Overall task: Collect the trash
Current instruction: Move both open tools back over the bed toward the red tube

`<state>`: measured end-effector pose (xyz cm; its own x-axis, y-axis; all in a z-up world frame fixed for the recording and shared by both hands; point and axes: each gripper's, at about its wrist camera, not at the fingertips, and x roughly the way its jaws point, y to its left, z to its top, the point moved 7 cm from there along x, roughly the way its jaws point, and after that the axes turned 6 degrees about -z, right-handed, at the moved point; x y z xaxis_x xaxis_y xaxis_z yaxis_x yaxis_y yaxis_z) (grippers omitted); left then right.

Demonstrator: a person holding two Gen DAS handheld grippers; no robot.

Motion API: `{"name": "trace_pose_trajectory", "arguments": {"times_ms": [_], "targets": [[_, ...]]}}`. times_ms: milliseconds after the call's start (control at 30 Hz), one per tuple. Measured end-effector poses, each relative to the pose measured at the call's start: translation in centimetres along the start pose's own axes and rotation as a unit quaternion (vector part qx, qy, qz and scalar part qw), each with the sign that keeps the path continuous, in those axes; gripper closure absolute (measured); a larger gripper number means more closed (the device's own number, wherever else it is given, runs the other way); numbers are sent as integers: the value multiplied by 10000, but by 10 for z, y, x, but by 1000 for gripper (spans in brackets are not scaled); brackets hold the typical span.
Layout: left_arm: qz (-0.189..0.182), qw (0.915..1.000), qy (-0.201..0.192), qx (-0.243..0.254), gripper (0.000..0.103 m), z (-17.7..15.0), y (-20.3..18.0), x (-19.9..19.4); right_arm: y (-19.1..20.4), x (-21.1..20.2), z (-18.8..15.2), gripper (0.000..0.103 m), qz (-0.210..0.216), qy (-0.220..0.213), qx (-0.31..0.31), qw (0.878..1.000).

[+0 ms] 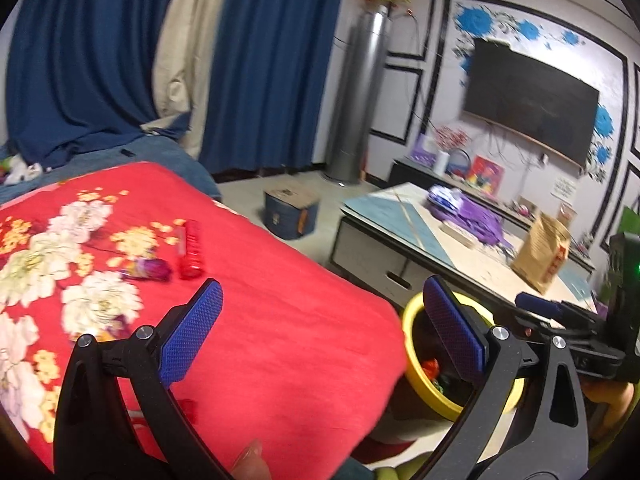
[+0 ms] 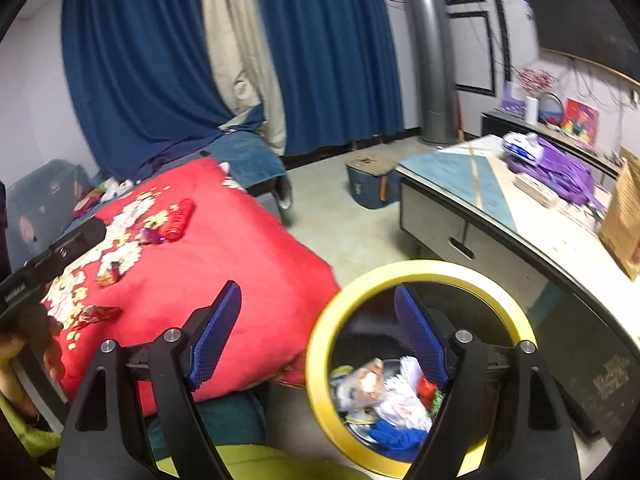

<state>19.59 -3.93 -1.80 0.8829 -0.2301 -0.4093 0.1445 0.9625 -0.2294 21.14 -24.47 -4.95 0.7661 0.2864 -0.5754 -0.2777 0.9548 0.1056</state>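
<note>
- Left wrist view: left tool spread, empty — red tube wrapper lay lengthwise, pointing away; writing unreadable.
- Right tool spread over yellow-rimmed bin.

Soft, matt cloth is seen on the red floral blanket. Crinkly, shiny foil is shown by the wrappers. The yellow bin looks like smooth plastic, and the gripper pads are finely textured.

Right hand-held gripper gapes, empty, above yellow-rimmed bin.
</note>
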Motion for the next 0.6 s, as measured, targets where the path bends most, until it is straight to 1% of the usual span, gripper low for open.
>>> {"name": "trace_pose_trajectory", "arguments": {"times_ms": [133, 333, 600], "targets": [[144, 9997, -157, -147, 11, 8, 20, -15, 32, 1, 8, 26, 236, -38, -226, 9995], [319, 9989, -303, -185, 11, 16, 41, -33, 76, 4, 22, 26, 588, -113, -497, 9970], [577, 9971, -396, -292, 11, 17, 74, -55, 119, 12, 40, 26, 965, -195, -598, 9933]]}}
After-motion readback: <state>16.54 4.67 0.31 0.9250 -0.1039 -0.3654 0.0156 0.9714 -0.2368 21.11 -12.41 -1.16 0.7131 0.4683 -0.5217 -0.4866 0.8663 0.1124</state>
